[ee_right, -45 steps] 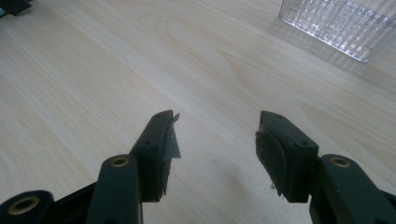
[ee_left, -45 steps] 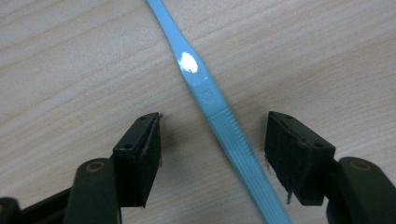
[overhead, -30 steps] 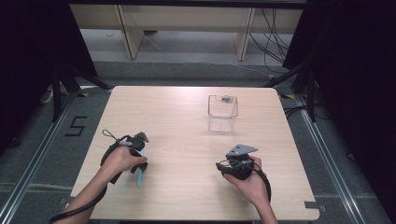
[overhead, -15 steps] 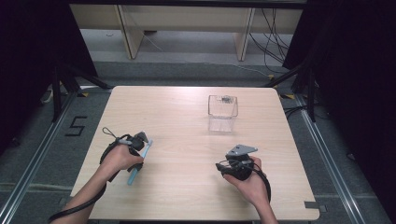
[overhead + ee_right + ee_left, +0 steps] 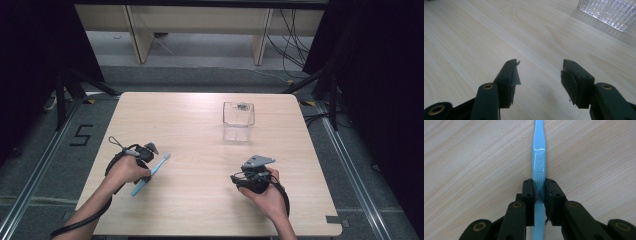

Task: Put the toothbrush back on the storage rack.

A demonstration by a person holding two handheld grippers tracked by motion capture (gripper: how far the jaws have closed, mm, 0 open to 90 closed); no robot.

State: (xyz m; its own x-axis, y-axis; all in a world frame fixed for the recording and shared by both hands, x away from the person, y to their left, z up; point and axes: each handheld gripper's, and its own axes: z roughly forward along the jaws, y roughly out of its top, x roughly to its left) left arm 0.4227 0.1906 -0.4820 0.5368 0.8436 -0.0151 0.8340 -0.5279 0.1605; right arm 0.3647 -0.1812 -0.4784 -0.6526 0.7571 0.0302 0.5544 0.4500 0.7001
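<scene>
A blue toothbrush pinched in the left tongs, low over the table.

The toothbrush (image 5: 538,162) is thin, light and looks smooth and slippery, so I think the ribbed part of its handle, where the left gripper (image 5: 539,191) squeezes it now, is the best place to hold. It sits near the table's (image 5: 190,125) left edge. The right gripper (image 5: 539,75) is wide open and holds nothing. The clear box (image 5: 238,114) stands well apart, with lots of bare wood in between for moving.
</scene>
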